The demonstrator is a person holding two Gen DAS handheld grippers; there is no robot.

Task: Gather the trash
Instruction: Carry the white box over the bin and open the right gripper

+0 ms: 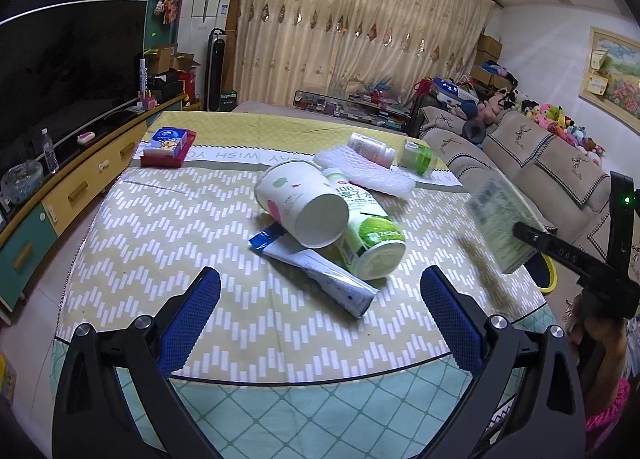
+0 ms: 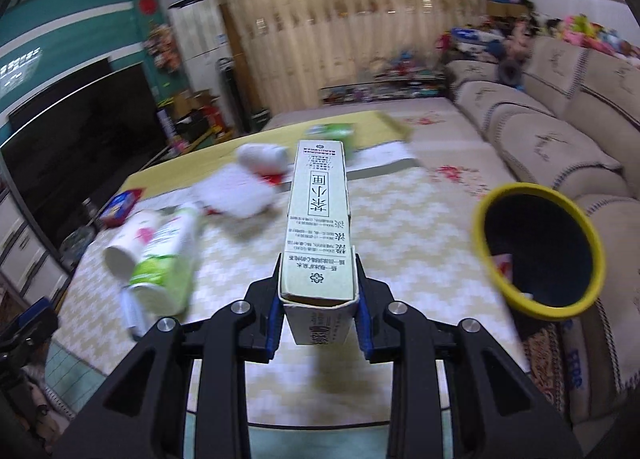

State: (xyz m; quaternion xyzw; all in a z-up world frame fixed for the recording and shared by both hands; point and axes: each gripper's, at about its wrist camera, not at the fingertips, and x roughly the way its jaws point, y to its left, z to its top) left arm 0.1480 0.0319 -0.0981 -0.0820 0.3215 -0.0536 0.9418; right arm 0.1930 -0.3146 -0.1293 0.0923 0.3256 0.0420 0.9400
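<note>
The right claw (image 2: 319, 313) is clenching a pale green tea carton (image 2: 318, 219) lengthwise, carrying it toward the yellow-rimmed bin (image 2: 536, 247) at three o'clock, while the left claw (image 1: 320, 319) is hanging released before the toppled paper cup (image 1: 304, 207) at twelve o'clock.

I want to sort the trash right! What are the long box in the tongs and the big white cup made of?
The long box in the right tongs looks like thin matte cardboard: printed faces, folded edges, an open flap end. The white cup, lying on its side, looks like paper with a slight coating: a thin rolled rim and printed pictures, though thin plastic is possible.
</note>
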